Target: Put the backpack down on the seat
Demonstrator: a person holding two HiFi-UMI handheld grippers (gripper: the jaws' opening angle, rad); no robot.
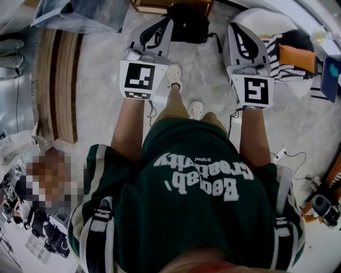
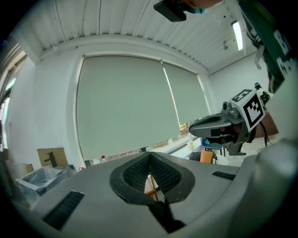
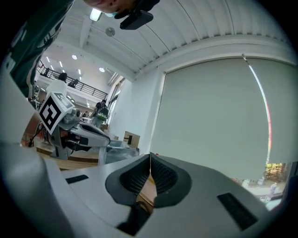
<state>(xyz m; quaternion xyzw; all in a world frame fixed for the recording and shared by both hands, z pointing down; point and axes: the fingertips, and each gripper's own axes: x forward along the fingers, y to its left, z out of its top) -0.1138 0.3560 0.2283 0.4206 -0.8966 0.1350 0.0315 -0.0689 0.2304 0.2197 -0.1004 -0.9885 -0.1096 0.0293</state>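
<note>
Two hand-held grippers, both yours: left hand-held gripper (image 2: 150, 174), jaws closed pad to pad on nothing; right hand-held gripper (image 3: 150, 179), likewise closed and empty. One backpack (image 1: 187, 22), black, apparently resting on the floor (image 1: 101, 101) ahead of your feet, between the two gripper tips in the head view and touched by neither. Handling, as judged: soft fabric, likely to sag and fold when lifted; weight unknown, contents unseen. Take hold at a top loop or shoulder strap, where the cloth is thin enough for the jaws; open them first. One white armchair (image 1: 250, 16), with striped cushion (image 1: 279, 58), to its right, a likely seat.
</note>
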